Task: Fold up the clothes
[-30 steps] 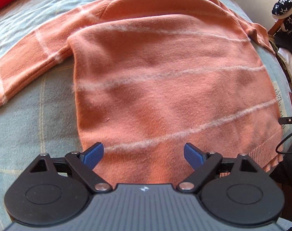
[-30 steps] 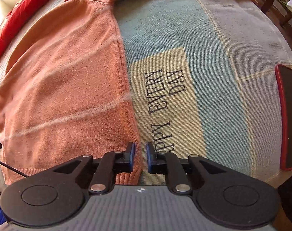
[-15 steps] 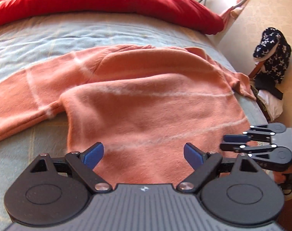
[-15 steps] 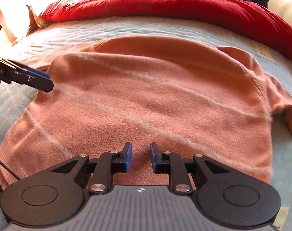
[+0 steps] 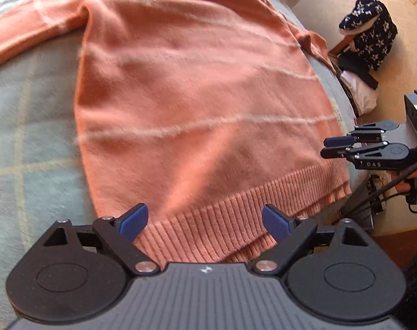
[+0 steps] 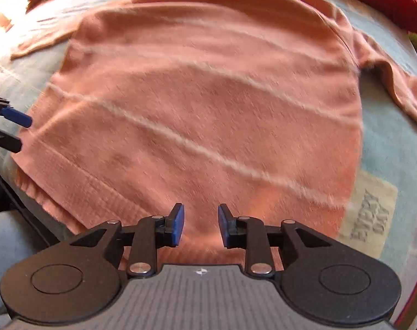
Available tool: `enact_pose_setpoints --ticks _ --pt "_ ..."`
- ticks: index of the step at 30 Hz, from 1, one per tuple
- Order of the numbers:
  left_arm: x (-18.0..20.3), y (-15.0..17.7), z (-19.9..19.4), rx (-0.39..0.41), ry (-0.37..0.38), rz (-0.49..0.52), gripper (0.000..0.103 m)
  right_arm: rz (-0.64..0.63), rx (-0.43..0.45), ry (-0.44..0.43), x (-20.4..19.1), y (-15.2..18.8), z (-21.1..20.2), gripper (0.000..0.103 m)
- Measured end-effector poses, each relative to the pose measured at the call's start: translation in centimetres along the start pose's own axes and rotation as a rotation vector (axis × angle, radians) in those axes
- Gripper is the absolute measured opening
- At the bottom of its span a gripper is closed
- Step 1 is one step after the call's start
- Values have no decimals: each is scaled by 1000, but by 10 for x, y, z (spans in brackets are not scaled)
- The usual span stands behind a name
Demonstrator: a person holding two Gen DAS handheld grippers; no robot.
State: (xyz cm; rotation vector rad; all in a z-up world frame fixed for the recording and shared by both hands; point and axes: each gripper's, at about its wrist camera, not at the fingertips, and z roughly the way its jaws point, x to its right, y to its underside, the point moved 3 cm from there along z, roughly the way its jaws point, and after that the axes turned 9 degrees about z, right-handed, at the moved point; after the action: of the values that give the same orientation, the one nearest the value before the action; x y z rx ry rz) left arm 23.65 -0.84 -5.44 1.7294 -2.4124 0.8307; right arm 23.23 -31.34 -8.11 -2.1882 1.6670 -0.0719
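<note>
On a pale blue checked bedspread [image 5: 29, 126], a fuzzy salmon-orange sweater with thin white stripes [image 5: 197, 104] is spread flat, ribbed hem nearest the cameras. No fold is seen yet; both sleeves lie outward, so the folding is judged barely begun. The left gripper [image 5: 205, 218] is held wide open over the hem, empty. The right gripper [image 6: 200, 224] is being opened, nothing pinched. Neckline and sleeve ends are cut off or blurred.
</note>
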Motion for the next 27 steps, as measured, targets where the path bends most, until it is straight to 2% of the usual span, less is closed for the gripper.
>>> enact_pose_setpoints --ticks 3,6,9,13,16,23,27 --pt "-28 -23 -15 94 -92 -13 89 -58 100 -123 -40 -31 9 31" --pt "-57 -40 -17 146 -143 -78 89 -148 156 -228 -87 -53 34 31" --pt "-78 -46 -16 157 -149 -143 89 -193 75 -273 -114 -49 60 31" --pt "-84 -42 -14 158 -136 -145 89 -125 -71 -273 -97 -3 57 32" --pt "-87 -46 -7 173 -108 -145 89 -48 -173 -263 -79 17 42 32" --pt "-100 -89 20 232 12 -112 89 45 -90 -220 -74 -17 31 33" --pt "-124 -108 39 251 118 -245 89 61 -48 -233 -79 -35 29 35"
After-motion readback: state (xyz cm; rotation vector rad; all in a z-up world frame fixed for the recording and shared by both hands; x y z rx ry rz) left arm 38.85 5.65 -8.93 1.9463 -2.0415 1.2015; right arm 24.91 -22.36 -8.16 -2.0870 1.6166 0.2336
